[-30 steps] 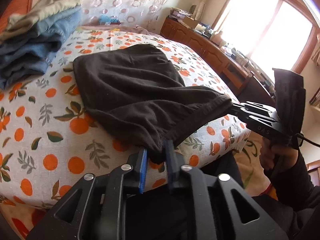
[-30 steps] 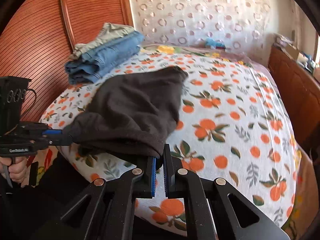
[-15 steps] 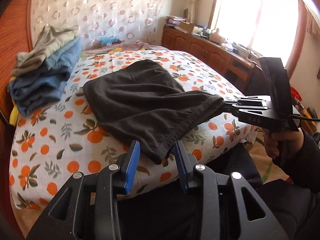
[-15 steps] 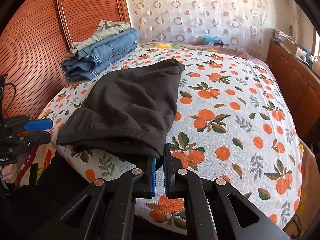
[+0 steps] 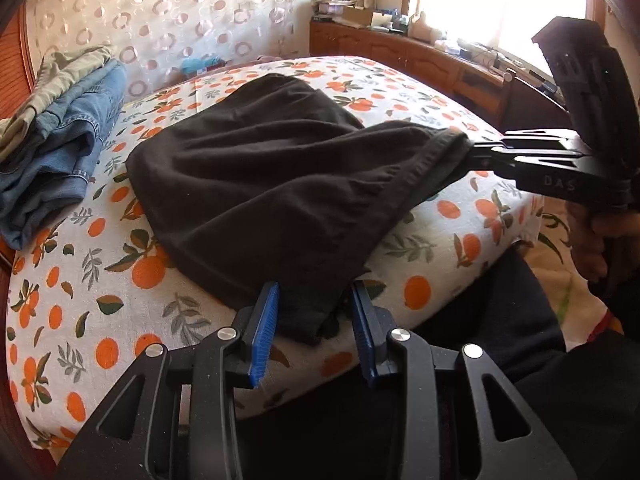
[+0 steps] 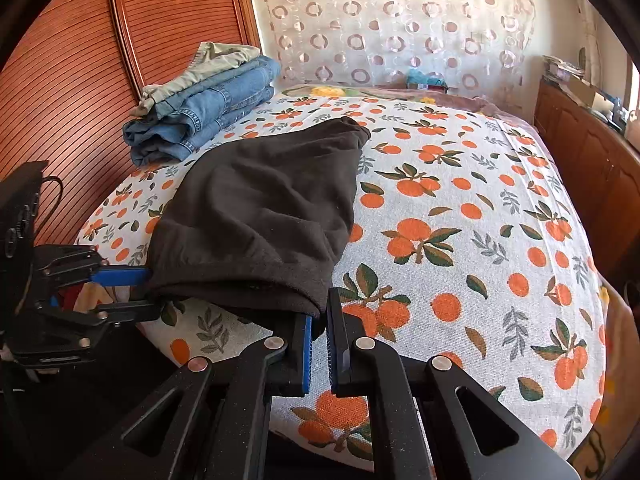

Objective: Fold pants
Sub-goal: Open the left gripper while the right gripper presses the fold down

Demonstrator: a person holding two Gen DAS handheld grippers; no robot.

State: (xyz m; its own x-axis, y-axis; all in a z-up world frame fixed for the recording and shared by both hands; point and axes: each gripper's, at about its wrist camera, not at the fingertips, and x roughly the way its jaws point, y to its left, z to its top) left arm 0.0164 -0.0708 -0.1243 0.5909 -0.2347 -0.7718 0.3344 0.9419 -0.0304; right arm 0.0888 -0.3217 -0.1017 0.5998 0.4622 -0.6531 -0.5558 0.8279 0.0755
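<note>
Gaping left hand-held gripper [image 5: 314,320] straddles pants [image 5: 272,184]; right hand-held gripper [image 6: 319,344] clamps hem.

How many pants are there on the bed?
4 that I can see: black pants spread near the edge, and a stack by the headboard with two blue jeans under a greenish pair. More may be hidden.

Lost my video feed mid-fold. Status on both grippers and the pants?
Left gripper open, jaws straddling the near corner of the black pants. Right gripper shut on the other corner. Folded jeans stack alongside, not touching.
</note>
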